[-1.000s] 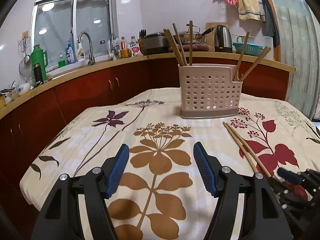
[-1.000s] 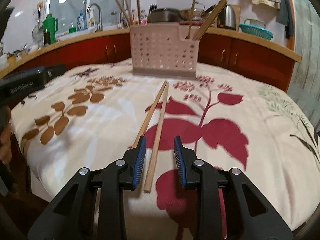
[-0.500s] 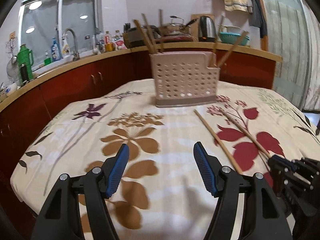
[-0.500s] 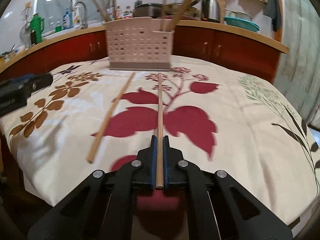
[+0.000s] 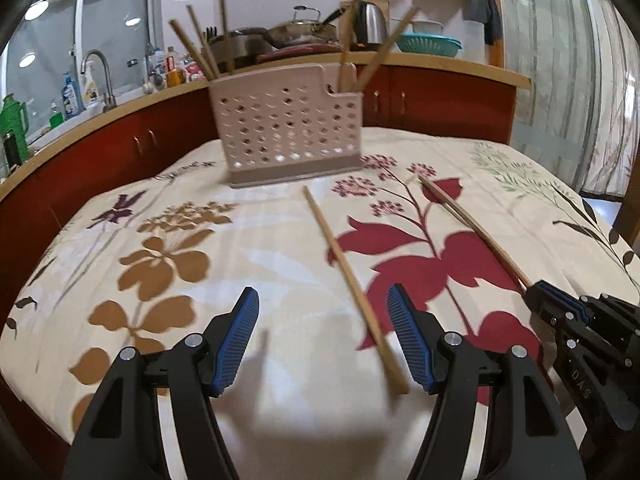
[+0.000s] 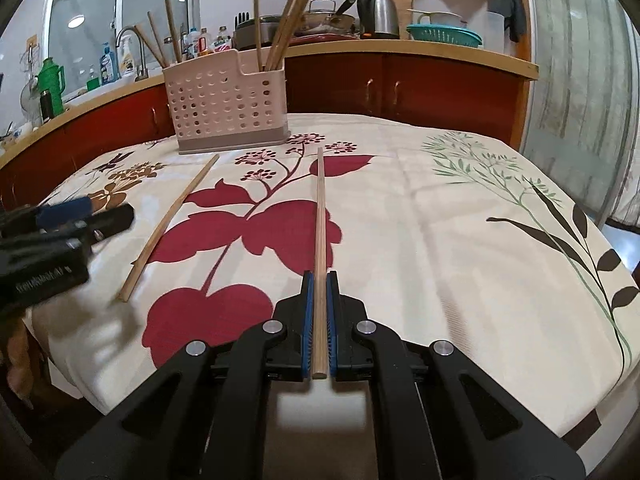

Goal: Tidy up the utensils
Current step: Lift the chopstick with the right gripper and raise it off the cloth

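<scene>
A pink perforated utensil holder point(image 5: 294, 128) with several chopsticks upright in it stands at the far side of the flowered tablecloth; it also shows in the right wrist view point(image 6: 228, 108). My left gripper point(image 5: 323, 336) is open, and a loose chopstick point(image 5: 352, 280) lies on the cloth with its near end between the fingers, close to the right one. My right gripper point(image 6: 319, 308) is shut on a second chopstick point(image 6: 319, 216), which points forward toward the holder. That gripper point(image 5: 560, 306) and its chopstick point(image 5: 472, 228) also show in the left wrist view.
The table's near edge point(image 6: 400, 400) lies just below both grippers. Red cabinets with a wooden counter point(image 5: 440, 66) ring the table, carrying a kettle point(image 6: 378, 14), pots, bottles and a sink tap point(image 5: 100, 76). A glass door point(image 6: 580, 60) is at the right.
My right gripper closed on one chopstick and lifted its end off the cloth. My left gripper moved right and forward until the other chopstick lay between its open fingers.
</scene>
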